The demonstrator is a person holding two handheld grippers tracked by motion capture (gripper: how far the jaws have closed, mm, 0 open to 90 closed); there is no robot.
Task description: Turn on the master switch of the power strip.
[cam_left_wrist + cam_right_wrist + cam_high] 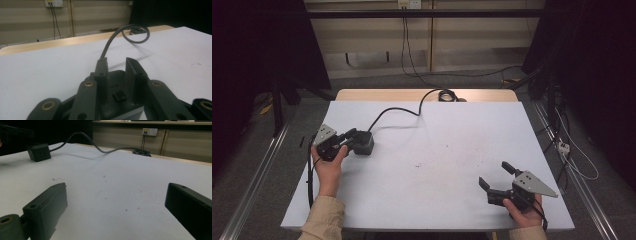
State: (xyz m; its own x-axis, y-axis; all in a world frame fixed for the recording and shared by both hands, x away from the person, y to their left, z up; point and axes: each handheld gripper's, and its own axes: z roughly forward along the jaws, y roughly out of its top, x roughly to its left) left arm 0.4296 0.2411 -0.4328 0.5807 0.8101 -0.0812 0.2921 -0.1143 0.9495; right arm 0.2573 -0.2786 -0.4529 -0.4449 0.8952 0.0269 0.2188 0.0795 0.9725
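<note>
A black power cube (364, 144) sits on the white table cover at the left, and its black cable (397, 110) runs back to a coil (446, 95) at the far edge. My left gripper (352, 134) reaches over the cube's top. In the left gripper view its jaws (116, 61) stand a narrow gap apart above the cube (117, 87), with nothing between them. The right gripper view shows the cube (38, 152) resting on the table under that gripper. My right gripper (494, 173) lies near the front right, jaws wide open (116, 192) over bare cover.
The white cover (427, 165) spans most of a wooden table (387, 94). A wall socket (408, 4) with hanging cords is behind it. A power strip (563, 146) and cords lie on the floor to the right. Metal rails flank both sides.
</note>
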